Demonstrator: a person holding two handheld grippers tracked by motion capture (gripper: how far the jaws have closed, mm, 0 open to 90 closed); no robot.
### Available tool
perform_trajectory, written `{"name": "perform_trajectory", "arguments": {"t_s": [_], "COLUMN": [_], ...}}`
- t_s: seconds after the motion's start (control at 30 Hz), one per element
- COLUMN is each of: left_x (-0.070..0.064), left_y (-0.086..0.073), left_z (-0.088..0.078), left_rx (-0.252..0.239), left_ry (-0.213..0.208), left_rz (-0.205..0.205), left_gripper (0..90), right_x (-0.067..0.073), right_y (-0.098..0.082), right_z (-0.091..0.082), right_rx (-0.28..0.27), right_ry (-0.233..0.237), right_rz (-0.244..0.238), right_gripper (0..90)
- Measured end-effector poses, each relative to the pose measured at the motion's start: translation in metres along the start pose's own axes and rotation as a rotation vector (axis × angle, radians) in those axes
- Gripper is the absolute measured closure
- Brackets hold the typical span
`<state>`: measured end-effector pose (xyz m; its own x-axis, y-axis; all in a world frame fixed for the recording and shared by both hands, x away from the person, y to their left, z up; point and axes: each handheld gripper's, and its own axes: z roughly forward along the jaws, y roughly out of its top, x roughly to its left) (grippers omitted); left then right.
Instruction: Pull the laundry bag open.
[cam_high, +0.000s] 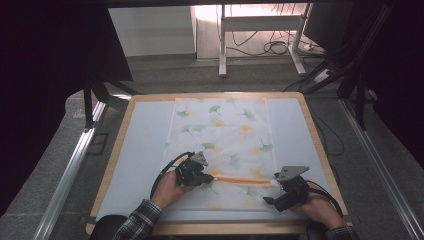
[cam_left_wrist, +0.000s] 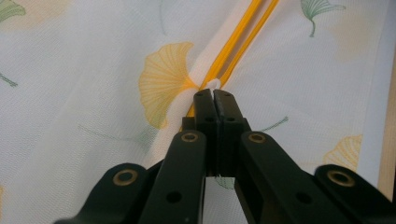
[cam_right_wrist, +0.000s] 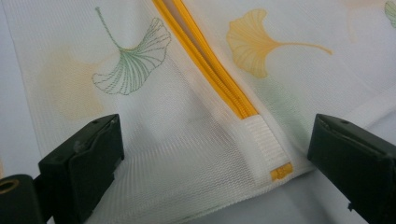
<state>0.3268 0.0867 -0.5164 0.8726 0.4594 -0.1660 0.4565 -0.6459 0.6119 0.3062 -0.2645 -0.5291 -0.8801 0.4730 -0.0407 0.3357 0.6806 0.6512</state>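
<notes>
Left tongs (cam_left_wrist: 214, 95) are pinching the small white zipper pull (cam_left_wrist: 212, 85) at the left end of the orange zipper (cam_high: 243, 180), placed to draw it along. Right tongs (cam_right_wrist: 212, 158) are standing open astride the zipper's stitched right end, apparently to steady the cloth. The white mesh laundry bag printed with green and yellow ginkgo leaves (cam_high: 225, 135) is lying flat mid-table (cam_high: 145, 130), its zipper along the near edge.
</notes>
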Motion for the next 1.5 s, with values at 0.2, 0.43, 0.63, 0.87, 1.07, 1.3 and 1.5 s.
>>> {"name": "perform_trajectory", "arguments": {"t_s": [0.2,0.43,0.63,0.87,1.07,1.3,1.5], "left_x": [0.001,0.005,0.004,0.005,0.006,0.005,0.006], "left_y": [-0.003,-0.010,-0.014,-0.020,-0.026,-0.030,-0.033], "left_z": [-0.002,-0.007,-0.010,-0.013,-0.017,-0.019,-0.021], "left_rx": [0.002,-0.002,-0.009,-0.012,-0.022,-0.027,-0.024], "left_ry": [0.006,0.017,0.023,0.033,0.043,0.053,0.062], "left_rz": [-0.007,-0.016,-0.019,-0.026,-0.029,-0.026,-0.029], "left_gripper": [90.0,90.0,90.0,90.0,90.0,90.0,90.0], "right_x": [0.000,0.000,0.000,0.000,0.000,0.000,0.000], "right_y": [0.000,0.000,0.000,0.000,0.000,0.000,0.000], "right_z": [0.000,0.000,0.000,0.000,0.000,0.000,0.000], "right_rx": [-0.001,-0.001,-0.001,-0.001,0.000,0.000,0.000], "right_ry": [-0.001,-0.001,-0.002,-0.002,-0.002,-0.003,-0.004], "right_rz": [0.001,0.003,0.002,0.003,0.003,0.003,0.003], "right_gripper": [3.3,3.3,3.3,3.3,3.3,3.3,3.3]}}
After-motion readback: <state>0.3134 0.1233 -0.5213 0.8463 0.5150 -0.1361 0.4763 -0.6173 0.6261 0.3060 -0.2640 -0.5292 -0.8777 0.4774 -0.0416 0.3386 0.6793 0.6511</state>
